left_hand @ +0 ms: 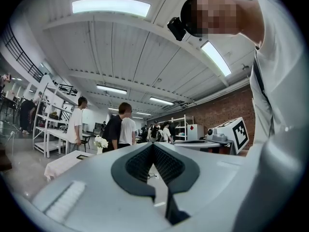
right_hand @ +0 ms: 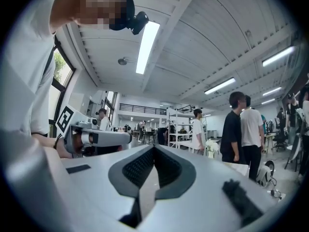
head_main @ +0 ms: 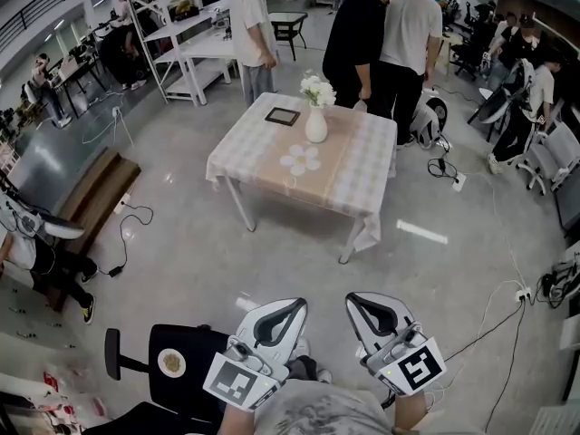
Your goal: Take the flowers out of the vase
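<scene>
A white vase [head_main: 316, 125] with white flowers [head_main: 317, 89] stands on the far half of a table [head_main: 344, 184] under a checked cloth, well ahead of me. My left gripper [head_main: 295, 304] and right gripper [head_main: 355, 299] are side by side low in the head view, far from the table, both pointing level toward it. The left gripper [left_hand: 153, 145] is shut with nothing in it, and the flowers [left_hand: 100, 142] show small at its left. Nothing is held in the right gripper [right_hand: 154, 147] either, which is shut, with the flowers [right_hand: 211, 147] small at its right.
A dark tablet [head_main: 282, 115] and a pale flower-shaped mat [head_main: 300, 160] lie on the table. Three people [head_main: 381, 34] stand just behind it. A black chair [head_main: 186, 361] is at my lower left. Cables [head_main: 127, 229] run over the floor, and a bench [head_main: 95, 198] stands at left.
</scene>
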`<state>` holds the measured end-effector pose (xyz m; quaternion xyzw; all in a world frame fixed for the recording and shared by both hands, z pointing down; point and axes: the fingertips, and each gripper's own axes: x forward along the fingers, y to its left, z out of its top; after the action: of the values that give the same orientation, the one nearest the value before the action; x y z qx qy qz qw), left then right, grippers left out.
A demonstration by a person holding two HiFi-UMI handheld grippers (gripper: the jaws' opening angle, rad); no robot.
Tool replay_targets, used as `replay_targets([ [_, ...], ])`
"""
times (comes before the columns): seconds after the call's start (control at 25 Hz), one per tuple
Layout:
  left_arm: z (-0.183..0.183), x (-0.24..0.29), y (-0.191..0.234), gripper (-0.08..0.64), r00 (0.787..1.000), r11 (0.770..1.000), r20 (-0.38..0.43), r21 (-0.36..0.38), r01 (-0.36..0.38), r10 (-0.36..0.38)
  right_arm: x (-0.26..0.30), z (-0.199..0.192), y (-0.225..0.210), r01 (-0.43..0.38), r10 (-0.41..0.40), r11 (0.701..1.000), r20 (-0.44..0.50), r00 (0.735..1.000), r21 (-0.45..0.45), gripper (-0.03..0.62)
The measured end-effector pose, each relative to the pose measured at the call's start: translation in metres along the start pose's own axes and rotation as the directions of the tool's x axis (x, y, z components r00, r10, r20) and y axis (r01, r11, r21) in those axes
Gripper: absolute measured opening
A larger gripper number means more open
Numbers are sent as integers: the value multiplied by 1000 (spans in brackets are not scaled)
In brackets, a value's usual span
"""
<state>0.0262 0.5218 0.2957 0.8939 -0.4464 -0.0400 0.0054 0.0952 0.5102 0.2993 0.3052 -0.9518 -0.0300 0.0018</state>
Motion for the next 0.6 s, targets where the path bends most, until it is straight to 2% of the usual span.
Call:
replay_targets([
  [0.28,-5,22,50,8,1000,1000,-16,-31,1,-2,46,-7,-23,15,-15,1000,-29,999,-3,15],
  [0.44,-5,35,79,8,1000,1000,2,-11,9,-9,71,-9,-36,32,-33,999,-41,999,-14,15],
  [0.6,-7,44,101,8,999,998,-37,-63,27,-29,95,-9,-46,54,-55,998,-46,997,-22,15],
])
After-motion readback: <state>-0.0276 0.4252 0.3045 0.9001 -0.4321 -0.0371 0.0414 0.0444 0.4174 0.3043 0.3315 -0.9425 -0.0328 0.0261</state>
